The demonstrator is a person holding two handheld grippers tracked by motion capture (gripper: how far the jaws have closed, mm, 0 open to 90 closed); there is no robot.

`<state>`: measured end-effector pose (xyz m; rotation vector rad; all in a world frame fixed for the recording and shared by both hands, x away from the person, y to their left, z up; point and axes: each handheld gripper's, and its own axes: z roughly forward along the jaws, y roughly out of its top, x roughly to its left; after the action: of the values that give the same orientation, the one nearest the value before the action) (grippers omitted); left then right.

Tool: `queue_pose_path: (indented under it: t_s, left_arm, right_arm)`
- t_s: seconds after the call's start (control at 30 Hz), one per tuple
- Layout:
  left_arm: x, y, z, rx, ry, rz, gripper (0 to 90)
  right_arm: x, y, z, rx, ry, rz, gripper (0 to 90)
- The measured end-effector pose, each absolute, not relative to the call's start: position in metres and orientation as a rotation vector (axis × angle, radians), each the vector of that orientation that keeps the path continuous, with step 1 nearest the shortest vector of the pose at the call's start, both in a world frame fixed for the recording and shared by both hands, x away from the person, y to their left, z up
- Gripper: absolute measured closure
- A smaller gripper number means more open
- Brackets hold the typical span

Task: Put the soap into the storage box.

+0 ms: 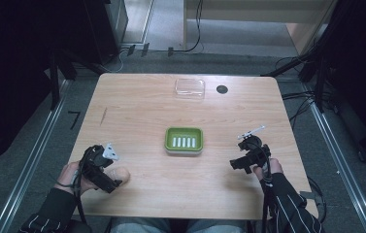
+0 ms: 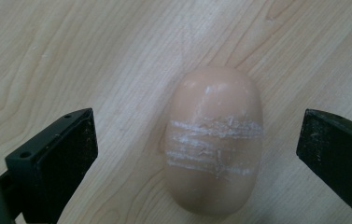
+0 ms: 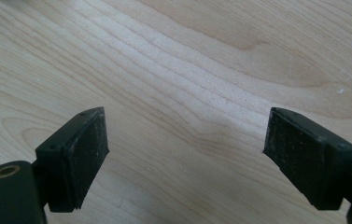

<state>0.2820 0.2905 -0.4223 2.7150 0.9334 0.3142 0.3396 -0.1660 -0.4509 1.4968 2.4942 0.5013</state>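
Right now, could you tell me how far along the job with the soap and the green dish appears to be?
Done: nothing shows as placed; the green soap dish at mid-table holds no soap, and the clear lid lies apart at the far edge. In hand: the left gripper is open, its fingers either side of the soap bar without touching it. Left, probably: gripping the bar and carrying it to the dish. The right gripper is open over bare table.

A pale wooden counter carries a green soap dish at its centre, a clear plastic lid at twelve o'clock, and a tan soap bar at eight o'clock.
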Motion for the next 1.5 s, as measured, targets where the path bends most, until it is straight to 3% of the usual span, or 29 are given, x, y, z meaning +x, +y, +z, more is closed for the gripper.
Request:
queue_pose_path:
  t_s: [0.17, 0.23, 0.53, 0.6, 0.83, 1.1, 1.5]
  left_arm:
    - [0.283, 0.285, -0.428, 2.757, 0.911, 0.291, 0.0]
    - [0.283, 0.283, -0.429, 2.763, 0.903, 0.294, 6.7]
    - [0.285, 0.282, -0.436, 2.794, 0.9, 0.268, 7.2]
    - [0.285, 0.283, -0.437, 2.789, 0.9, 0.251, 13.9]
    - [0.287, 0.285, -0.442, 2.797, 0.907, 0.225, 16.0]
    - [0.289, 0.283, -0.444, 2.814, 0.866, 0.213, 26.2]
    - [0.29, 0.283, -0.443, 2.821, 0.879, 0.21, 22.2]
  right_arm:
    - [0.34, -0.165, -0.452, 1.494, 2.499, 0.499, 14.0]
    - [0.339, -0.166, -0.452, 1.492, 2.503, 0.494, 14.0]
    - [0.338, -0.165, -0.451, 1.487, 2.502, 0.496, 14.0]
    - [0.339, -0.164, -0.452, 1.491, 2.504, 0.499, 14.0]
    - [0.339, -0.164, -0.452, 1.492, 2.508, 0.495, 14.0]
    - [0.339, -0.165, -0.451, 1.489, 2.507, 0.502, 14.0]
    - [0.339, -0.166, -0.45, 1.488, 2.512, 0.501, 14.0]
